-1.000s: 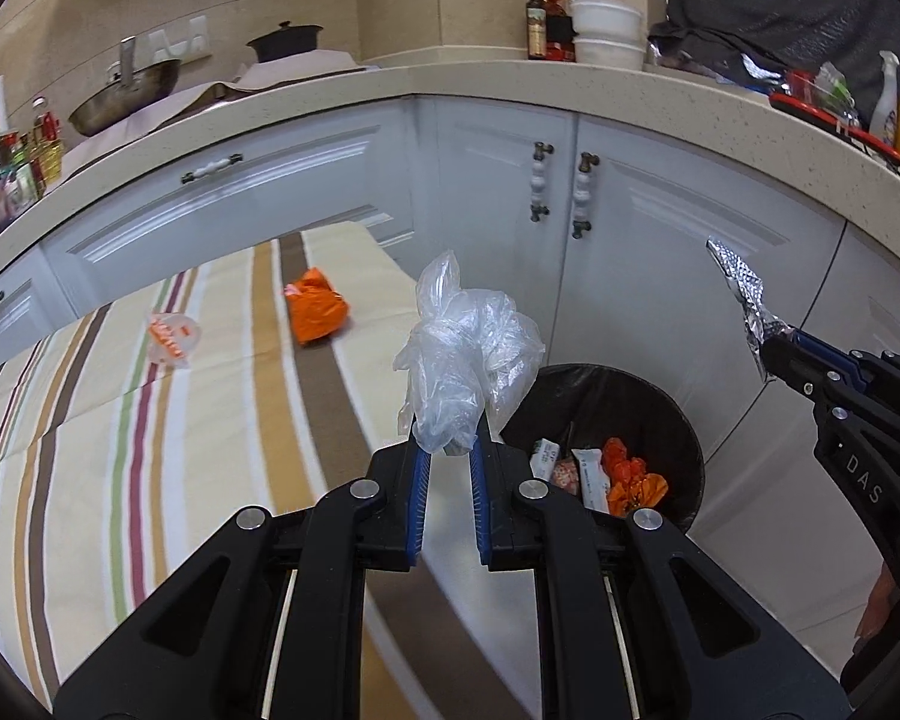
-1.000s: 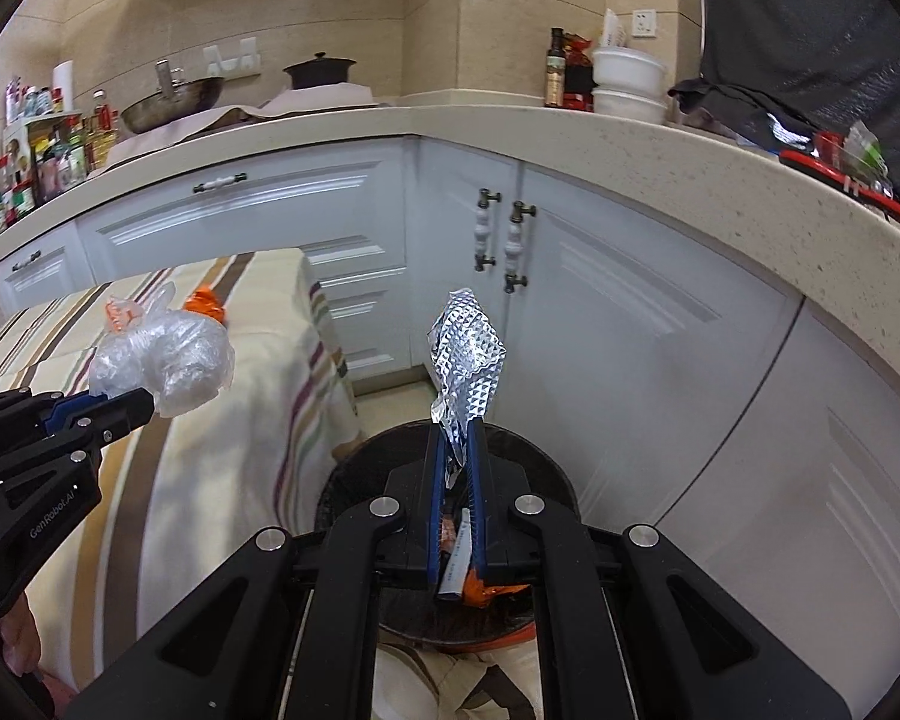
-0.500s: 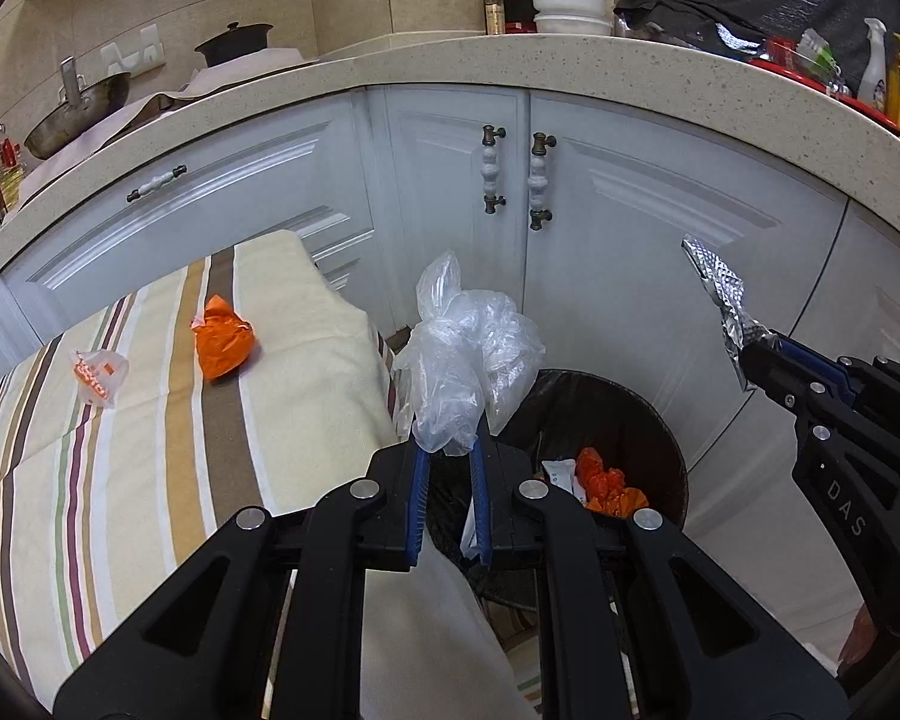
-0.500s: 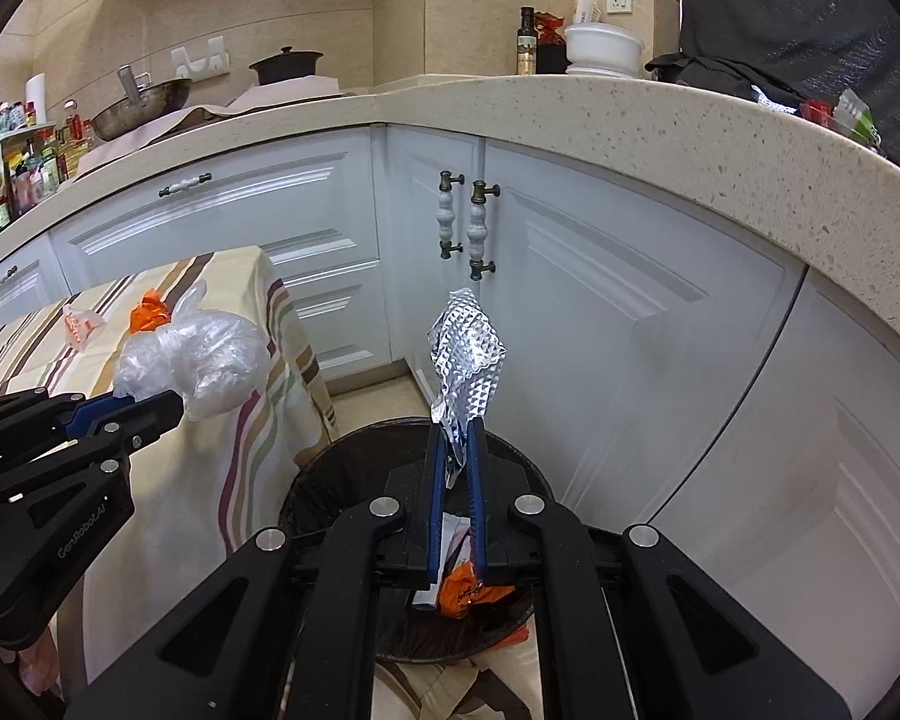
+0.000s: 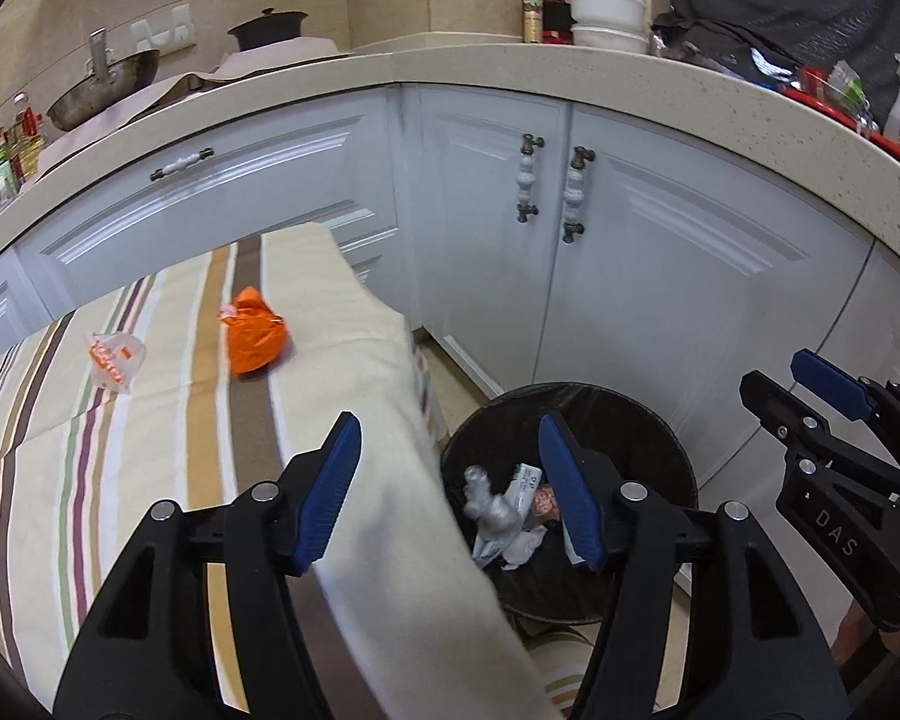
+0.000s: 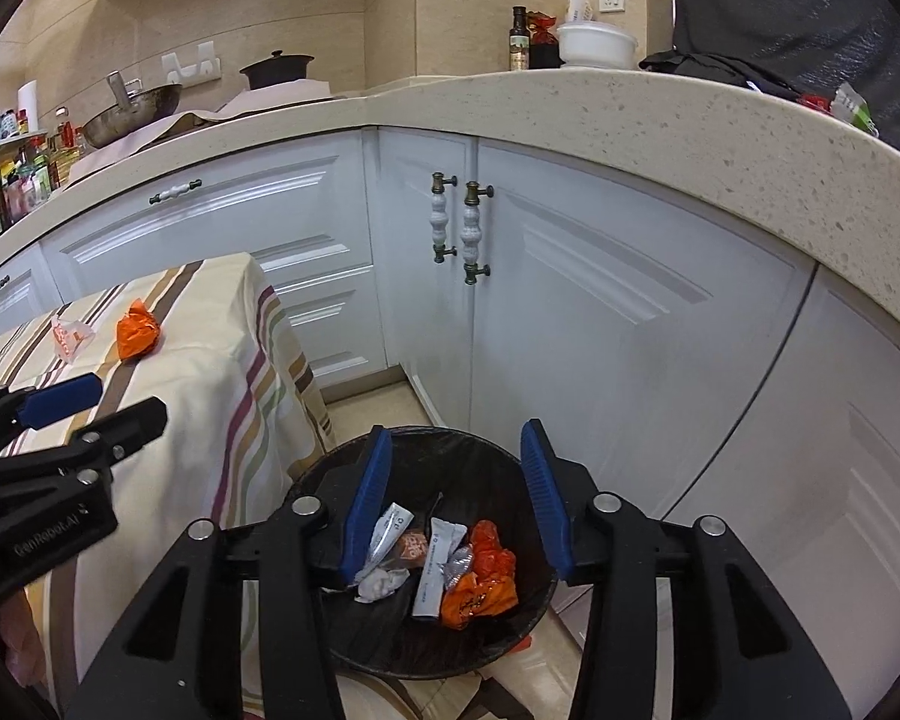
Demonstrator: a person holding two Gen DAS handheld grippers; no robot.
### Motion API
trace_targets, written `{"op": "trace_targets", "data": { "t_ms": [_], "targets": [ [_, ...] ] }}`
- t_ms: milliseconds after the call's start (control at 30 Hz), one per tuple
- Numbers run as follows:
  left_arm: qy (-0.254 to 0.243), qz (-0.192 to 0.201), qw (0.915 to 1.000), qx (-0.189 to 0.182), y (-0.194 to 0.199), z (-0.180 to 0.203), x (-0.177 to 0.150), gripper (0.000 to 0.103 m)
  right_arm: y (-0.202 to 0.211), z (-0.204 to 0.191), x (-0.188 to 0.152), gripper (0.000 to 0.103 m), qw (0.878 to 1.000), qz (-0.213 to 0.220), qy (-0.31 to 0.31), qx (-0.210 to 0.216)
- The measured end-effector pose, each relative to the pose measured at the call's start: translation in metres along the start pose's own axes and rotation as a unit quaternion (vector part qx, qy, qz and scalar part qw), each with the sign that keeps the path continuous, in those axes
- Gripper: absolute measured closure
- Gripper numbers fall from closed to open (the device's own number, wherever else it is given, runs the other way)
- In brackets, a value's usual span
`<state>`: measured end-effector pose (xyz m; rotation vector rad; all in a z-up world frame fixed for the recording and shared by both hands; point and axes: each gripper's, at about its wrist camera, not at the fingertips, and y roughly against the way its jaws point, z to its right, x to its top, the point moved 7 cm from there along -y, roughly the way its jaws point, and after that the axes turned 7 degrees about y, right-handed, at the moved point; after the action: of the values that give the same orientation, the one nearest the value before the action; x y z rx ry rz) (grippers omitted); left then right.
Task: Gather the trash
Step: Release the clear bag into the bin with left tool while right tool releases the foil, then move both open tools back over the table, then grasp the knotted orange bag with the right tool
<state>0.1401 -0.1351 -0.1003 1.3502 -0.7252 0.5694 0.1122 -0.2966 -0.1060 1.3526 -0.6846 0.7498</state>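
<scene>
A round black trash bin (image 5: 618, 414) stands on the floor beside the table and holds several wrappers, including crumpled foil (image 5: 489, 507); it also shows in the right wrist view (image 6: 450, 444). My left gripper (image 5: 447, 486) is open and empty over the table's edge and the bin. My right gripper (image 6: 453, 495) is open and empty right above the bin. An orange wrapper (image 5: 252, 339) and a clear orange-printed packet (image 5: 114, 357) lie on the striped tablecloth (image 5: 150, 450).
White cabinet doors (image 6: 600, 300) with knob handles stand close behind the bin under a speckled counter (image 6: 690, 120). A wok, a pot, bottles and bowls sit on the counter. The other gripper shows at the side of each view.
Both grippers have opened. The clear plastic bag has left my left gripper and the foil piece has left my right gripper; foil now lies in the bin.
</scene>
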Motion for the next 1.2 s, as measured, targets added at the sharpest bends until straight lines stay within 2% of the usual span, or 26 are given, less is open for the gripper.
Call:
{"op": "trace_targets", "data": {
  "t_ms": [100, 367, 767, 1033, 1200],
  "targets": [
    [0.016, 0.007, 0.9997, 0.015, 0.007, -0.022, 0.004, 0.036, -0.002, -0.01, 0.007, 0.054, 1.0, 0.002, 0.003, 0.011],
    [0.07, 0.016, 0.9947, 0.073, 0.025, -0.102, 0.006, 0.033, -0.01, -0.062, 0.031, 0.048, 0.998, 0.016, 0.031, 0.057],
    [0.151, 0.014, 0.9731, 0.174, 0.038, -0.233, -0.006, 0.032, -0.035, -0.164, 0.066, 0.045, 0.986, 0.023, 0.075, 0.147],
    [0.18, 0.011, 0.9623, 0.204, 0.038, -0.286, -0.011, 0.032, -0.069, -0.212, 0.081, 0.04, 0.98, 0.003, 0.093, 0.173],
    [0.188, 0.003, 0.9627, 0.195, 0.029, -0.293, -0.01, 0.029, -0.091, -0.225, 0.082, 0.04, 0.979, -0.025, 0.102, 0.176]
  ]
}}
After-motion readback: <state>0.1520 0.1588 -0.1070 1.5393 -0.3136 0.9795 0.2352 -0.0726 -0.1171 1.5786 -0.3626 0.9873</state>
